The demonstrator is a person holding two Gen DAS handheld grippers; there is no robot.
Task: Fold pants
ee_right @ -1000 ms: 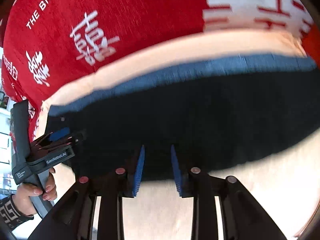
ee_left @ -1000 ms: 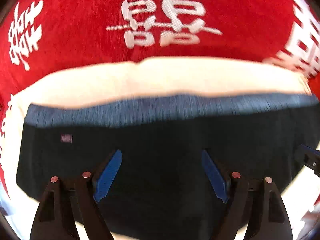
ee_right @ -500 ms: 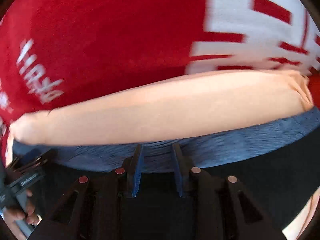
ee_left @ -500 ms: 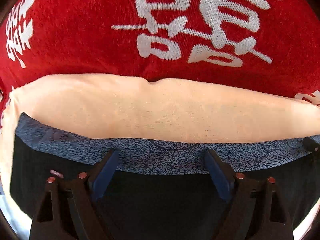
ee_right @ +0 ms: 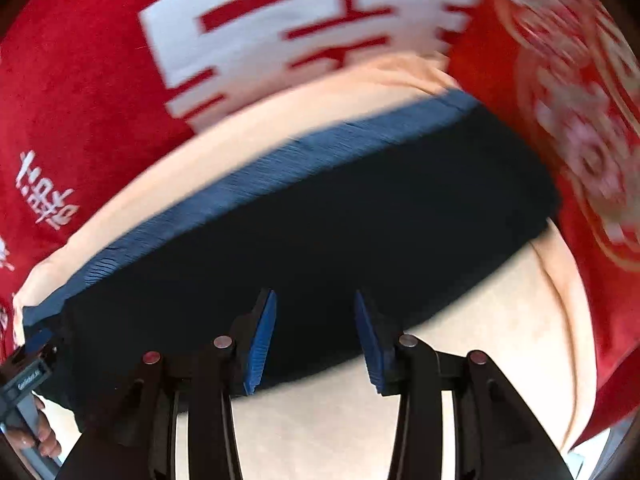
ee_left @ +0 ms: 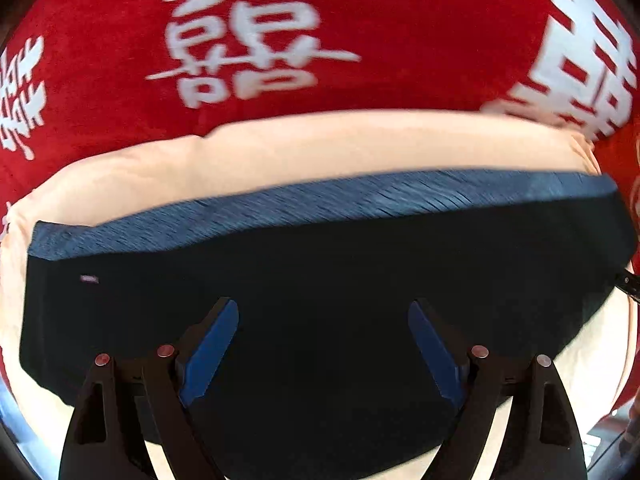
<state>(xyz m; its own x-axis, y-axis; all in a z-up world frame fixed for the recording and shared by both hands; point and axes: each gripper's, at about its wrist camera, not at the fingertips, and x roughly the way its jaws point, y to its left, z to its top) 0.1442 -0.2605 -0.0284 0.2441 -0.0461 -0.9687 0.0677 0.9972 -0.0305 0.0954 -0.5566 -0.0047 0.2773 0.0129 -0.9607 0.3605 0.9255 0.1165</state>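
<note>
Right claw (ee_right: 315, 332), jaws opening, hovers above folded pants (ee_right: 320, 216).

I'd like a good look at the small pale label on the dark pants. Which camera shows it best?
The left wrist view: the label sits on the pants near their left edge. In the right wrist view I cannot find it on the blurred pants.

Red blanket (ee_left: 400, 40) w/ white characters spreads beyond the fingertips, top of both views. Peach cloth (ee_left: 320, 148) lies on it, ahead of the fingers; in right view also beneath them.
</note>
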